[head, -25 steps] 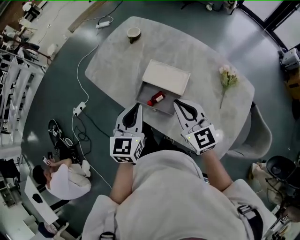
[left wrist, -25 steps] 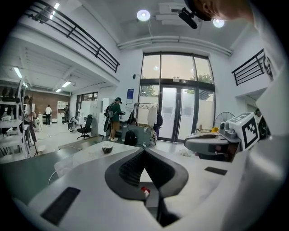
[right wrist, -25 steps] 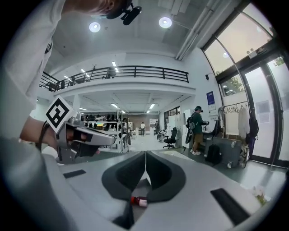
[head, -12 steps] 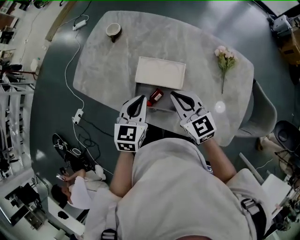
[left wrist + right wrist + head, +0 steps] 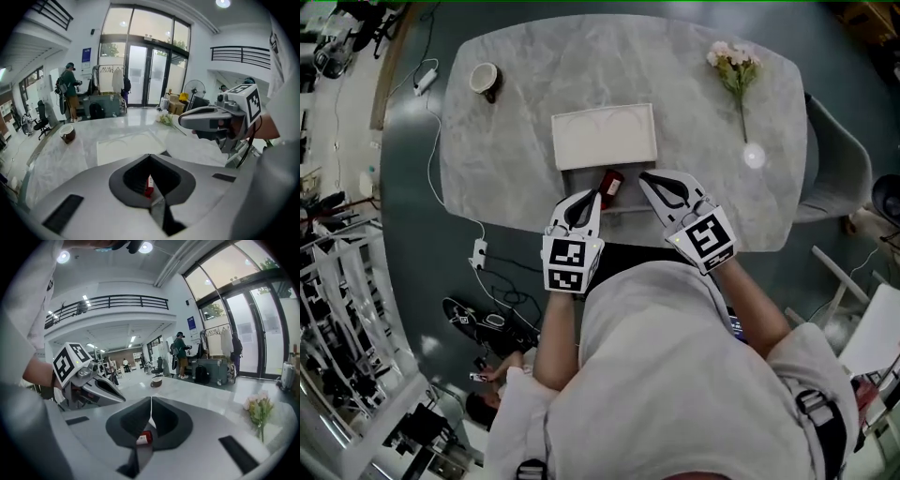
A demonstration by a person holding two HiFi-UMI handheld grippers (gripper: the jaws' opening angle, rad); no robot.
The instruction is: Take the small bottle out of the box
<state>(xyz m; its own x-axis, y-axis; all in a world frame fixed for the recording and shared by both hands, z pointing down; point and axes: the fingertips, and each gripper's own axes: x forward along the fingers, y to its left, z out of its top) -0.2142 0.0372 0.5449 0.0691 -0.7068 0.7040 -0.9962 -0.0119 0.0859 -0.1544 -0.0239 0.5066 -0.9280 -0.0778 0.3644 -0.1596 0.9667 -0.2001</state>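
The white box stands open on the marble table, its lid folded back. The small red bottle lies inside at the front. My left gripper is shut, its tip just left of the bottle at the box's front edge. My right gripper is also shut, its tip at the box's right side. In the left gripper view the shut left gripper shows the bottle through its hollow. The right gripper view shows the shut right gripper over the bottle.
A cup sits at the table's far left. A stem of pale flowers lies at the far right. A grey chair stands right of the table. A power strip with cable lies on the floor at left.
Both grippers have come down and forward to the box's front. The left tip now sits beside the bottle. The head view has swung so the table lies squarer.
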